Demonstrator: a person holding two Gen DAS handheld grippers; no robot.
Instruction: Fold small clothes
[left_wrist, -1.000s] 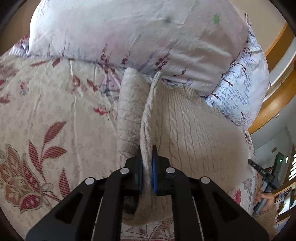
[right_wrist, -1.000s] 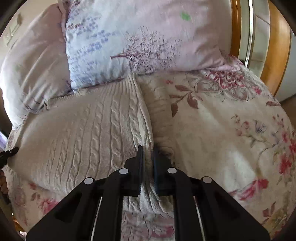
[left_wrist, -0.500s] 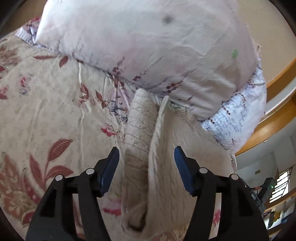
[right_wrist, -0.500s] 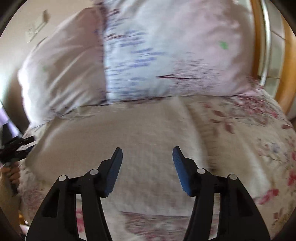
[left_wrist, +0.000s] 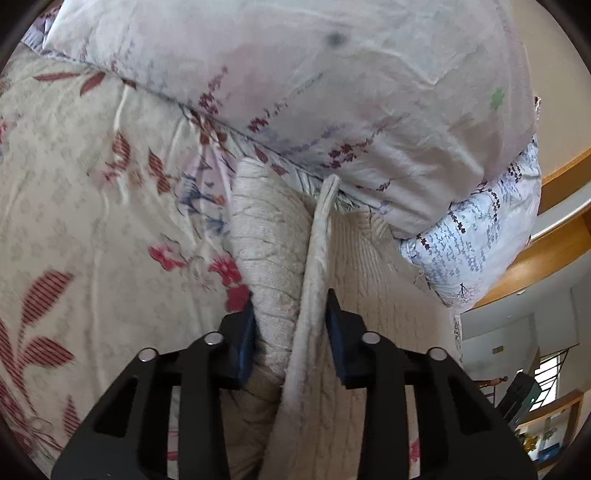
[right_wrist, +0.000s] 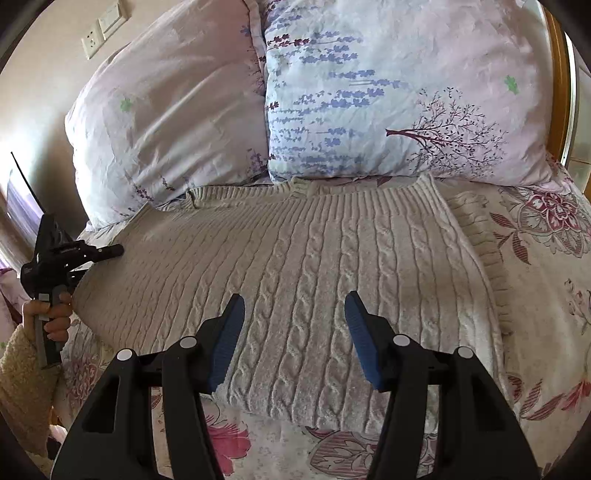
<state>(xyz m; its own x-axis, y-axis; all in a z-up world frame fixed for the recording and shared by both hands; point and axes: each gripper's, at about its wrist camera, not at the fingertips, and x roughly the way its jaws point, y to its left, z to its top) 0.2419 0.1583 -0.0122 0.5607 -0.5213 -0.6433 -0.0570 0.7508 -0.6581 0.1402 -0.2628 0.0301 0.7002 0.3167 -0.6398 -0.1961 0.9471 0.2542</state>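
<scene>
A cream cable-knit sweater (right_wrist: 314, 266) lies flat on the floral bedspread, its collar toward the pillows. My right gripper (right_wrist: 294, 325) is open and empty, hovering above the sweater's middle. In the left wrist view my left gripper (left_wrist: 290, 314) is partly open, its blue pads on either side of the sweater's left sleeve (left_wrist: 269, 240) and side edge (left_wrist: 317, 243). The left gripper also shows in the right wrist view (right_wrist: 55, 254) at the sweater's left side, held by a hand.
Two floral pillows (right_wrist: 388, 92) lie against the wooden headboard (right_wrist: 557, 74) just behind the sweater's collar. The floral bedspread (left_wrist: 92, 221) spreads on all sides. A wall socket (right_wrist: 90, 40) is at upper left.
Both grippers were shut on the sweater's side edges a second ago and then opened. The right gripper has lifted and swung over the sweater's middle. The left has narrowed around the sleeve and edge.
</scene>
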